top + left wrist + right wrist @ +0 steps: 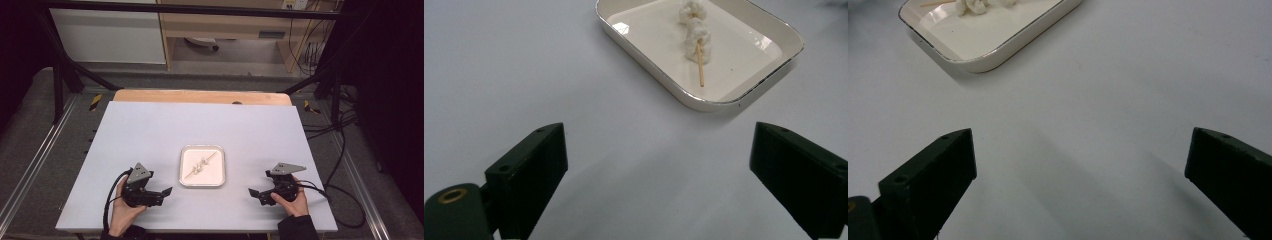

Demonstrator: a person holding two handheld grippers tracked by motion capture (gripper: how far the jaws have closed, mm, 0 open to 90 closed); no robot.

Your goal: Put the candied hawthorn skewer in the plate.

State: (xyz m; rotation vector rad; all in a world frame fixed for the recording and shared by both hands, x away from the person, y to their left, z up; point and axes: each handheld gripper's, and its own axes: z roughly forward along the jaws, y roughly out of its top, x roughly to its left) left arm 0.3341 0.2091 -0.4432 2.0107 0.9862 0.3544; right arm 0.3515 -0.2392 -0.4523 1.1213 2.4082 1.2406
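Both hand-held grippers, left (pixel 167 190) and right (pixel 251 192), gape empty; the skewer (pixel 699 64) looks light (soft white lumps), so pinch its bare stick.

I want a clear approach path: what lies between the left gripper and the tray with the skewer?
Nothing: in the left gripper view, only bare table separates the open left gripper from the tray.
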